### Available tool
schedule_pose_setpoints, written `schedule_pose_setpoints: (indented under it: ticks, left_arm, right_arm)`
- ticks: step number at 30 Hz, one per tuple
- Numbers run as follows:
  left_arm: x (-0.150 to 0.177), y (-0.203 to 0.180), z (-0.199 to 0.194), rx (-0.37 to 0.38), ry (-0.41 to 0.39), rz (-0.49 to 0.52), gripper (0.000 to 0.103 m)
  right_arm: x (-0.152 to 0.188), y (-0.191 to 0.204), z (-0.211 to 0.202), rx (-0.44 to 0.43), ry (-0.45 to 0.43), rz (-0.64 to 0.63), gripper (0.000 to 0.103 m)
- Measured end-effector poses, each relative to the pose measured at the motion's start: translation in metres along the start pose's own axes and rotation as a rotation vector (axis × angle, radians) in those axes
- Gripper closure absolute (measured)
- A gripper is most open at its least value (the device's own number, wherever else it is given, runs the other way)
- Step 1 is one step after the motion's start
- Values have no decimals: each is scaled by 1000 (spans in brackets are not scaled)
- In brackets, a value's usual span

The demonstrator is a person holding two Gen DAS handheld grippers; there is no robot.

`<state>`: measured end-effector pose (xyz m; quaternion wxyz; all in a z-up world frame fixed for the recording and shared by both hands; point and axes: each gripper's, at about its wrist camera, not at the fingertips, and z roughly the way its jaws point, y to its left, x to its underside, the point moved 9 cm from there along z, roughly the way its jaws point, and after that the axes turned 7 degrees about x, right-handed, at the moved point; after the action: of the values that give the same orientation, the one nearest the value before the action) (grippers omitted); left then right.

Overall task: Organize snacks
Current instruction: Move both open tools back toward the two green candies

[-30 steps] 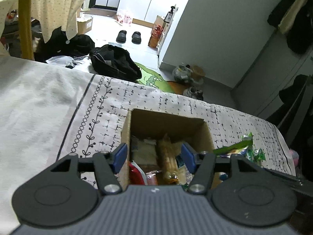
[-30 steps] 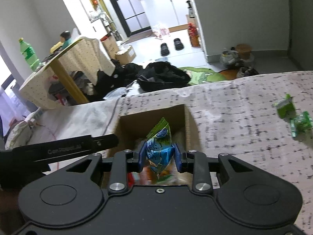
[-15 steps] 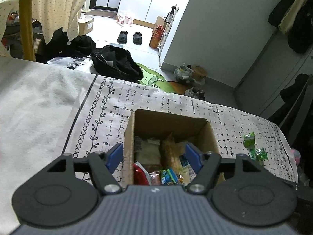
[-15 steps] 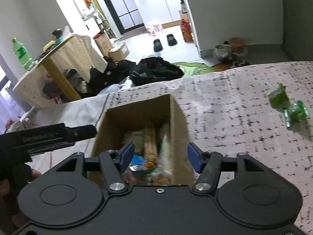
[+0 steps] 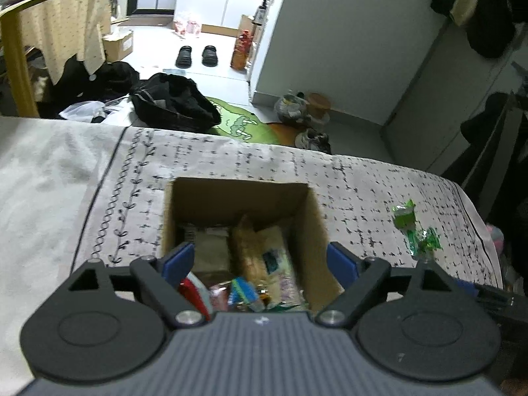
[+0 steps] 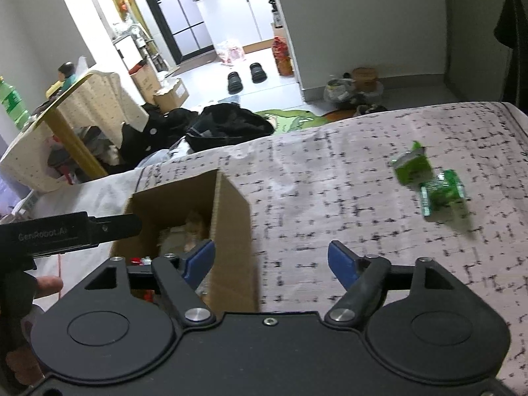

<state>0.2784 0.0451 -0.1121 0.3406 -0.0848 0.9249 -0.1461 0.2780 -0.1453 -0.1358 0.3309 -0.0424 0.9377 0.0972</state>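
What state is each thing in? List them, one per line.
cardboard box: open-topped, upright, partly filled with snack packets.
two green snack packets: lying on the cloth, outside the box.
left gripper: jaws opening, nothing held.
right gripper: jaws opening, nothing held.

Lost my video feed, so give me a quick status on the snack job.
Left gripper and right gripper both empty, jaws opening. Cardboard box holds snacks. Two green packets loose on the cloth, right of the box. Nothing blocking them.
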Motion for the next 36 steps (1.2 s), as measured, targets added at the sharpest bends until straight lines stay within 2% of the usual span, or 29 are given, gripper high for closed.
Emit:
schedule_pose_setpoints:
  ticks: [7,15,20,23,36]
  left_arm:
    - [3,-27,11,15,22,29,14]
    - [17,-58,27,4,59,89,9]
    - [19,-73,37,15,69,103,6]
    - [19,-81,43,16,71,109,0]
    - [9,-116,71,31,70,147,0]
  right_arm:
    - [-3,-27,-6,34,3,7,8]
    - [-4,-63,-5,73,13,33,1]
    - [-3,-84,-3,89,18,60,0]
    - [-4,-92,-3,78,14,60,0]
    - [-9,-128,11,83,9,92,0]
